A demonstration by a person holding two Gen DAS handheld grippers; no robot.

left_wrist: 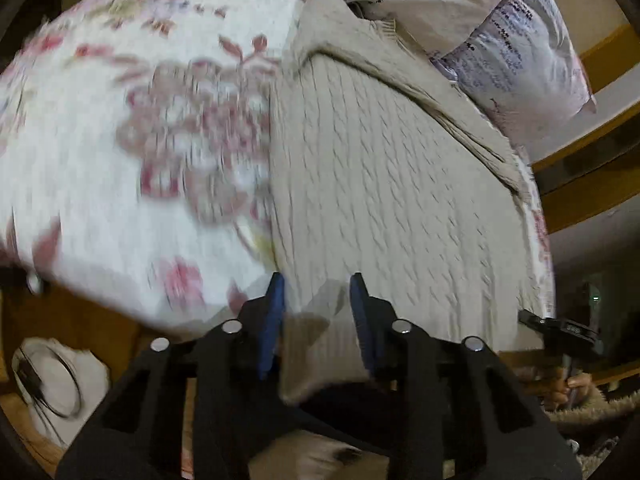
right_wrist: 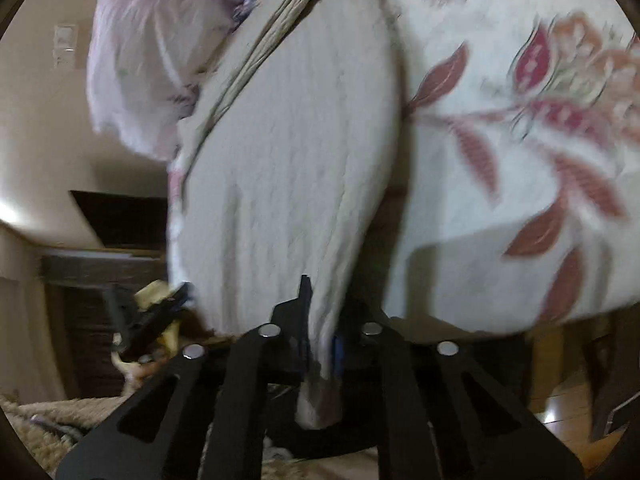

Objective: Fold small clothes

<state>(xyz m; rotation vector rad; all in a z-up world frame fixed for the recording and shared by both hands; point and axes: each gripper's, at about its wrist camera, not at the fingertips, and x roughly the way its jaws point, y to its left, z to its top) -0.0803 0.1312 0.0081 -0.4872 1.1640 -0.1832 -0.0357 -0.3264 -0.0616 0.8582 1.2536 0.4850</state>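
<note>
A beige cable-knit sweater (left_wrist: 384,184) lies flat on the floral bedspread (left_wrist: 132,132), its hem hanging over the near edge. My left gripper (left_wrist: 318,292) has its blue-padded jaws apart around the sweater's ribbed hem (left_wrist: 320,356), which sits between them. In the right wrist view the sweater (right_wrist: 288,168) runs up the bed, and my right gripper (right_wrist: 320,320) is shut on its near edge, the cloth pinched and drooping below the fingers. The right gripper also shows in the left wrist view (left_wrist: 560,328), and the left gripper in the right wrist view (right_wrist: 152,312).
Pale printed pillows (left_wrist: 512,52) lie at the head of the bed beyond the sweater (right_wrist: 148,64). A wooden bed frame (left_wrist: 592,184) runs along the right. A white bag (left_wrist: 52,384) sits on the wooden floor at lower left. A shaggy rug (right_wrist: 48,420) lies below.
</note>
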